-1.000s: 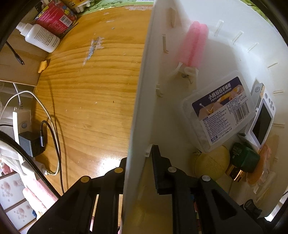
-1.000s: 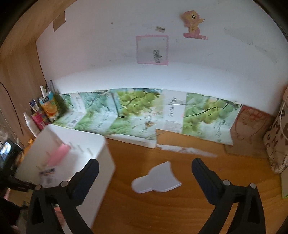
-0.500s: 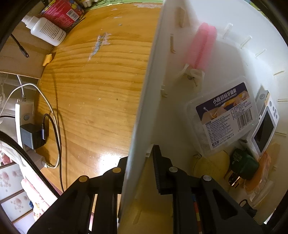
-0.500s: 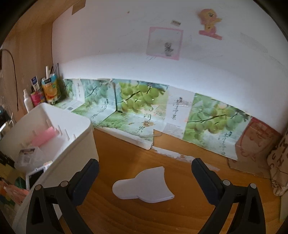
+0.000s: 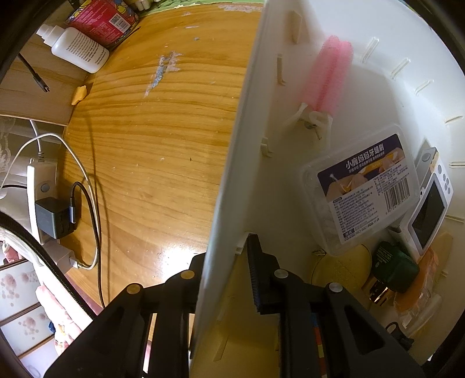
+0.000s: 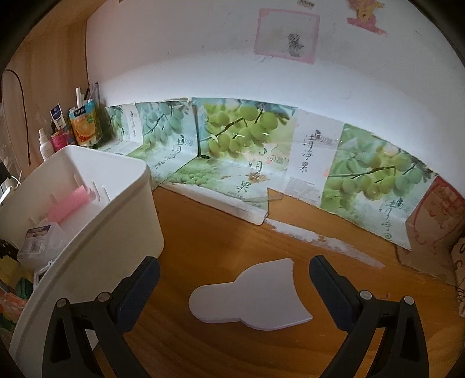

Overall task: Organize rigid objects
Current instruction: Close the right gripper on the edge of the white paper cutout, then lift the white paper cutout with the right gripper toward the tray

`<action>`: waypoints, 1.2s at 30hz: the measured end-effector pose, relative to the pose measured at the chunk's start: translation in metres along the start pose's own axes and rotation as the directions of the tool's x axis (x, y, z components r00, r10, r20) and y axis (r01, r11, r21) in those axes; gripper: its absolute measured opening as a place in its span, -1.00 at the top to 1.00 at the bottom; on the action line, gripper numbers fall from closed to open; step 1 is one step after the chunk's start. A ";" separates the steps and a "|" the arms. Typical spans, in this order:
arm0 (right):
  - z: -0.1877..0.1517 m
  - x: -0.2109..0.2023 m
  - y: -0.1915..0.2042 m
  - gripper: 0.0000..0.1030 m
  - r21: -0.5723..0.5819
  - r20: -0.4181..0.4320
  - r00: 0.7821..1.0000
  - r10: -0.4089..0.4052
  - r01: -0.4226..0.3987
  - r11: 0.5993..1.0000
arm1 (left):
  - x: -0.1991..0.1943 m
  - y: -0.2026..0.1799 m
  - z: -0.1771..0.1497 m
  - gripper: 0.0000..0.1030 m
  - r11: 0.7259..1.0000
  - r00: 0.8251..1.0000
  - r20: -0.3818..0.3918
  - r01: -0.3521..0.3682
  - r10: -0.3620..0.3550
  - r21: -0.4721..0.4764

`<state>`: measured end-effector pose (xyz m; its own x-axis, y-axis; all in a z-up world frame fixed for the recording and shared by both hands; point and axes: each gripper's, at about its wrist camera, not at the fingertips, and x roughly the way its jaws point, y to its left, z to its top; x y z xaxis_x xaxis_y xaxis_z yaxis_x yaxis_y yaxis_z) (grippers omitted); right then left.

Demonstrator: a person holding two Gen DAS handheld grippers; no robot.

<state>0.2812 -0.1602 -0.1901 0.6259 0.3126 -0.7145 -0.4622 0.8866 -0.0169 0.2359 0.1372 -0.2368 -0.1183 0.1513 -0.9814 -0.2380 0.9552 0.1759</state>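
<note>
My left gripper (image 5: 225, 261) is shut on the wall of the white storage box (image 5: 241, 145), one finger outside and one inside. The box holds a pink brush (image 5: 328, 78), a clear labelled case (image 5: 363, 192), a small white device with a screen (image 5: 430, 209), a green object (image 5: 395, 267) and other small items. In the right wrist view the box (image 6: 96, 232) stands at the left. My right gripper (image 6: 234, 279) is open and empty, just above a flat white fan-shaped piece (image 6: 250, 296) on the wooden table.
A white bottle (image 5: 77, 48), a red packet (image 5: 101, 17), a power strip with charger (image 5: 49, 215) and cables lie left of the box. Grape-print cardboard (image 6: 238, 139) lines the wall at the table's back. Bottles and a carton (image 6: 84, 125) stand far left.
The right gripper has moved down and forward toward the white flat piece, which now sits between its fingers. The box has drawn closer to the right gripper. The left gripper keeps its hold.
</note>
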 end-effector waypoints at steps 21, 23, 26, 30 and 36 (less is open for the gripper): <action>-0.004 0.030 -0.017 -0.65 0.081 -0.145 0.989 0.038 -0.026 0.996 | -0.003 -0.005 0.001 0.59 1.000 1.000 -0.001 -0.009 0.009 0.002; -0.004 0.030 -0.017 -0.65 0.085 -0.144 0.989 0.042 -0.030 0.996 | -0.003 -0.005 0.000 0.59 1.000 1.000 -0.001 -0.008 0.009 0.003; -0.005 0.028 -0.017 -0.65 0.085 -0.143 0.989 0.046 -0.034 0.996 | -0.003 -0.005 0.000 0.59 1.000 1.000 0.001 -0.008 0.008 0.002; -0.007 0.025 -0.016 -0.64 0.082 -0.147 0.988 0.046 -0.034 0.996 | -0.004 -0.004 -0.001 0.59 1.000 1.000 0.005 -0.008 0.008 0.002; -0.013 0.017 -0.010 -0.64 0.070 -0.213 0.977 0.026 -0.011 0.997 | -0.005 -0.001 -0.004 0.59 1.000 1.000 0.015 -0.003 0.003 0.000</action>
<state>0.2880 -0.1678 -0.2114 0.4658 0.2557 -0.8472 -0.4241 0.9048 0.0400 0.2333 0.1342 -0.2323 -0.1042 0.1580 -0.9819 -0.2378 0.9547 0.1789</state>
